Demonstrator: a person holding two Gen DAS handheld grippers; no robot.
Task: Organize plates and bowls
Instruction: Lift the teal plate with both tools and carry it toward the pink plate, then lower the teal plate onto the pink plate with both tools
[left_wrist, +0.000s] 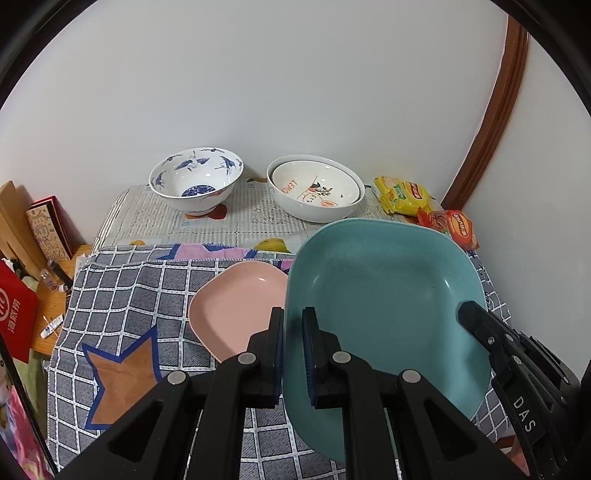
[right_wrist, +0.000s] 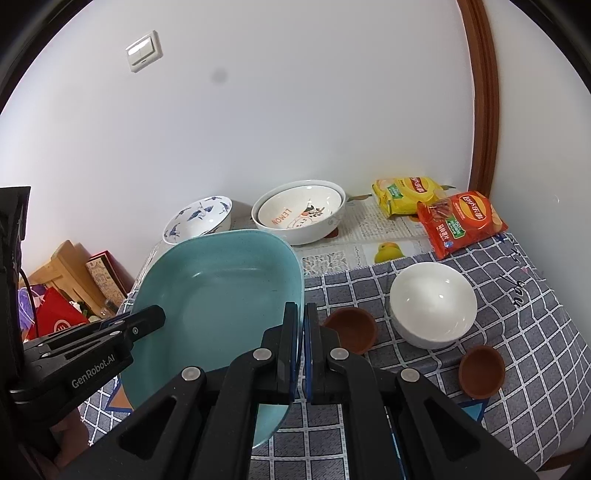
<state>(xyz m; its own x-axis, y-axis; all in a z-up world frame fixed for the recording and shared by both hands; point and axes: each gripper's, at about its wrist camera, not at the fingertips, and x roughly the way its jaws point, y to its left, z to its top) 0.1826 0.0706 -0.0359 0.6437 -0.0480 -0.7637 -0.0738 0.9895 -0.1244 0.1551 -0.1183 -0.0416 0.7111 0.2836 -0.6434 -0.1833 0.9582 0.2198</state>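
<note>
White walls meet in a corner behind a tabletop (right_wrist: 517, 332) covered by a grey checked cloth in front and a printed fruit-pattern sheet at the back. A large teal plate (left_wrist: 388, 314) is gripped at two opposite edges and tilted. Its left rim is clamped by the left tongs (left_wrist: 293, 354), whose jaws are almost fully closed on it. Its right rim is pinched by the right tongs (right_wrist: 301, 347), closed tight on the edge.

A pink plate (left_wrist: 236, 306) is seen flat on the checked cloth, just beside the teal plate on its left and partly hidden by the left tongs. To the right of the teal plate, a white bowl (right_wrist: 432, 306) sits on the cloth, with one small brown bowl (right_wrist: 351, 328) just beside the right tongs and another brown bowl (right_wrist: 482, 371) nearer the table's front edge.

At the back, near the wall, a blue-and-white patterned bowl (left_wrist: 195, 181) stands to the left of a white bowl holding a smaller lemon-printed bowl (left_wrist: 314, 188). A yellow snack packet (right_wrist: 406, 195) and a red crisp packet (right_wrist: 461, 221) lie in the far right corner. Boxes and a red bag (left_wrist: 14, 310) are crowded on a lower surface to the left. A light switch (right_wrist: 144, 51) is fixed on the wall.
</note>
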